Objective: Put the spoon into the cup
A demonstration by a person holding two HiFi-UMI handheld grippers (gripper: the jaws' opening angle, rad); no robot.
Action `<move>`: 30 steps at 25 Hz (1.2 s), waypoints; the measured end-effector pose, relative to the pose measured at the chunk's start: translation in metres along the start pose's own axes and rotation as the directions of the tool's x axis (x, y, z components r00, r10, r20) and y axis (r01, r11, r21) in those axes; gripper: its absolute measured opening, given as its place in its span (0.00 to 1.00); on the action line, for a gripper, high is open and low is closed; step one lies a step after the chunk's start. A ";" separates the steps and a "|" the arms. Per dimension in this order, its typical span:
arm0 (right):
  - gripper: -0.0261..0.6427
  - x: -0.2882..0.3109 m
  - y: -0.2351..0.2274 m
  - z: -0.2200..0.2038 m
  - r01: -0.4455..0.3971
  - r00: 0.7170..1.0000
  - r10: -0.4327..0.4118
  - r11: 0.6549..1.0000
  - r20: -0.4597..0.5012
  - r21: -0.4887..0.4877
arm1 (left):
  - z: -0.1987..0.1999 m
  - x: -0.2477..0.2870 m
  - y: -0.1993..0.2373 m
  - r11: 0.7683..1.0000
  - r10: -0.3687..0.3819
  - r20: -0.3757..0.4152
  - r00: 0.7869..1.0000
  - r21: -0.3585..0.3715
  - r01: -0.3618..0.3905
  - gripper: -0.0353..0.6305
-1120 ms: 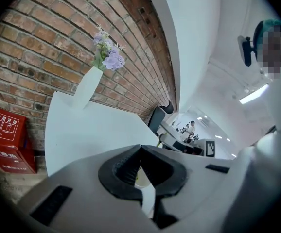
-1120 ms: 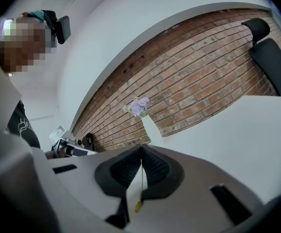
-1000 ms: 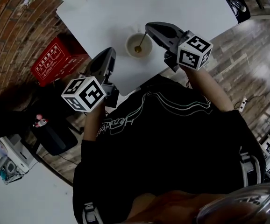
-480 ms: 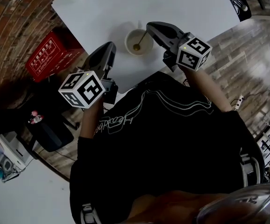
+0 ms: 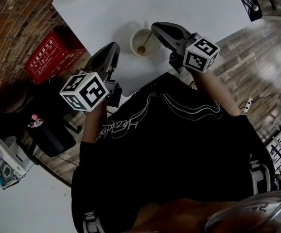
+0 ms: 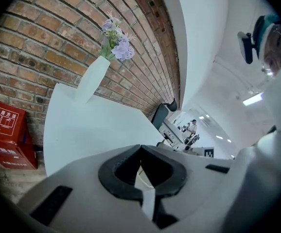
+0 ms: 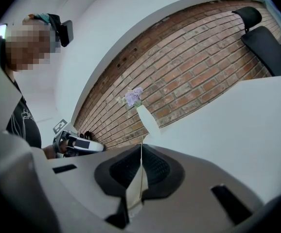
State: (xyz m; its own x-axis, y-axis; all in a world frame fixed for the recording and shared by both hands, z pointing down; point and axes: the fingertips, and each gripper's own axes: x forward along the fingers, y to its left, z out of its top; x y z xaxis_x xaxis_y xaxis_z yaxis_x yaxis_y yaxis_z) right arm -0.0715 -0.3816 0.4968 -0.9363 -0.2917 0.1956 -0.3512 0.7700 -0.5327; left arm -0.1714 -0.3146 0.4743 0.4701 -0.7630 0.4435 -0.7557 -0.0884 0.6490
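A pale cup (image 5: 146, 43) stands near the front edge of the white table (image 5: 199, 8). A gold spoon (image 5: 142, 49) leans in it, bowl down inside the cup, thin handle rising to the right. My right gripper (image 5: 154, 28) is shut on the top of that handle, just above the cup's right rim. In the right gripper view the handle (image 7: 141, 154) shows as a thin line pinched between the closed jaws of the right gripper (image 7: 141, 148). My left gripper (image 5: 114, 48) hangs left of the cup at the table's edge, shut and empty, as the left gripper view shows (image 6: 140, 148).
A white vase with purple flowers (image 6: 94, 76) stands at the table's far corner by the brick wall, also seen from the right gripper (image 7: 148, 121). A red box (image 5: 45, 57) sits on the floor left of the table. A black office chair (image 7: 262, 38) stands behind.
My right gripper has sunk a little with the spoon, whose bowl stays in the cup. The left gripper has hardly moved.
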 end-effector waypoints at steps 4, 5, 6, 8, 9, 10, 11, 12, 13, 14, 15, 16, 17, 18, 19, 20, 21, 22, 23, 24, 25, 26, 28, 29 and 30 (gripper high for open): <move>0.04 0.001 -0.001 -0.001 -0.013 1.000 0.013 1.000 0.002 0.025 | -0.001 0.001 0.000 1.000 0.001 -0.006 1.000 -0.004 -0.001 0.06; 0.04 0.001 -0.002 -0.002 -0.012 1.000 0.012 1.000 0.001 0.027 | -0.002 0.001 0.000 1.000 0.002 -0.007 1.000 -0.005 -0.002 0.06; 0.04 0.001 -0.002 -0.002 -0.011 1.000 0.011 1.000 0.001 0.028 | -0.002 0.001 0.000 1.000 0.002 -0.007 1.000 -0.005 -0.002 0.06; 0.04 0.001 -0.004 -0.003 -0.007 1.000 0.007 0.999 0.001 0.032 | -0.003 0.001 0.000 1.000 0.005 -0.007 1.000 -0.006 -0.005 0.06; 0.04 0.001 -0.005 -0.004 -0.006 1.000 0.006 0.999 -0.001 0.033 | -0.004 0.001 0.001 1.000 0.007 -0.006 1.000 -0.009 -0.007 0.06; 0.04 0.001 -0.006 -0.005 -0.005 1.000 0.005 0.999 -0.003 0.034 | -0.005 0.001 0.002 1.000 0.010 -0.006 1.000 -0.012 -0.010 0.06; 0.04 0.001 -0.006 -0.006 -0.004 1.000 0.004 0.999 -0.005 0.035 | -0.006 0.000 0.002 1.000 0.012 -0.007 1.000 -0.014 -0.012 0.06; 0.04 0.001 -0.006 -0.006 -0.004 1.000 0.004 0.999 -0.006 0.035 | -0.006 0.000 0.002 1.000 0.013 -0.007 1.000 -0.015 -0.013 0.06; 0.04 0.002 -0.006 -0.006 -0.003 1.000 0.004 0.999 -0.006 0.034 | -0.006 -0.001 0.001 1.000 0.012 -0.007 1.000 -0.014 -0.012 0.06; 0.04 0.002 -0.006 -0.006 -0.002 1.000 0.002 0.999 -0.007 0.033 | -0.006 -0.001 0.000 1.000 0.008 -0.007 1.000 -0.012 -0.008 0.06; 0.04 0.002 -0.007 -0.006 0.001 1.000 -0.001 1.000 -0.007 0.031 | -0.006 -0.003 -0.002 1.000 0.003 -0.008 1.000 -0.009 -0.003 0.06; 0.06 0.002 -0.007 -0.007 0.004 1.000 -0.004 1.000 -0.009 0.030 | -0.005 -0.004 -0.004 1.000 -0.002 -0.008 1.000 -0.006 0.002 0.06; 0.12 0.002 -0.007 -0.008 0.009 1.000 -0.008 0.999 -0.012 0.031 | -0.005 -0.005 -0.006 1.000 -0.005 -0.007 1.000 -0.002 0.005 0.06; 0.16 0.002 -0.008 -0.009 0.014 1.000 -0.014 0.999 -0.015 0.032 | -0.005 -0.007 -0.008 1.000 -0.006 -0.005 1.000 0.001 0.006 0.06; 0.18 0.001 -0.008 -0.009 0.022 1.000 -0.021 0.999 -0.016 0.031 | -0.004 -0.009 -0.010 1.000 -0.007 -0.001 1.000 0.005 0.007 0.06; 0.20 0.000 -0.009 -0.009 0.030 0.999 -0.030 0.999 -0.015 0.029 | -0.003 -0.012 -0.012 1.000 -0.008 0.004 1.000 0.010 0.008 0.06; 0.22 -0.002 -0.009 -0.009 0.040 0.999 -0.040 0.999 -0.013 0.027 | -0.003 -0.014 -0.015 1.000 -0.010 0.009 1.000 0.015 0.010 0.06; 0.24 -0.004 -0.010 -0.008 0.051 0.999 -0.050 0.998 -0.010 0.024 | -0.002 -0.017 -0.017 1.000 -0.013 0.015 1.000 0.021 0.012 0.06; 0.25 -0.007 -0.010 -0.007 0.060 0.998 -0.060 0.998 -0.008 0.021 | -0.002 -0.019 -0.020 1.000 -0.015 0.020 1.000 0.026 0.015 0.06; 0.25 -0.011 -0.011 -0.007 0.070 0.998 -0.070 0.997 -0.008 0.015 | -0.001 -0.021 -0.023 0.999 -0.019 0.025 1.000 0.031 0.018 0.06; 0.25 -0.015 -0.010 -0.005 0.079 0.997 -0.079 0.997 -0.007 0.005 | -0.001 -0.024 -0.027 0.999 -0.024 0.031 0.999 0.035 0.022 0.06; 0.25 -0.019 -0.009 -0.003 0.090 0.996 -0.090 0.996 -0.004 -0.008 | -0.001 -0.026 -0.030 0.999 -0.029 0.037 0.999 0.041 0.028 0.06; 0.25 -0.030 -0.004 0.004 0.109 0.994 -0.109 0.993 0.012 -0.037 | -0.002 -0.033 -0.039 0.998 -0.042 0.047 0.998 0.055 0.039 0.06; 0.25 -0.035 0.001 0.009 0.113 0.993 -0.112 0.992 0.024 -0.049 | -0.002 -0.037 -0.044 0.997 -0.048 0.053 0.997 0.063 0.044 0.06; 0.25 -0.040 0.009 0.014 0.112 0.993 -0.110 0.992 0.036 -0.063 | -0.003 -0.042 -0.049 0.996 -0.054 0.059 0.997 0.072 0.050 0.06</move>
State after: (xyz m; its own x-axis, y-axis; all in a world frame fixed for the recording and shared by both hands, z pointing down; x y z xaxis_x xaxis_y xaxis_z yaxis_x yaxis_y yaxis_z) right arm -0.0368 -0.3710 0.4730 -0.8914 -0.3947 0.2229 -0.4532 0.7667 -0.4547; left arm -0.1529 -0.2768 0.4256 0.4828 -0.7933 0.3708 -0.7622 -0.1722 0.6241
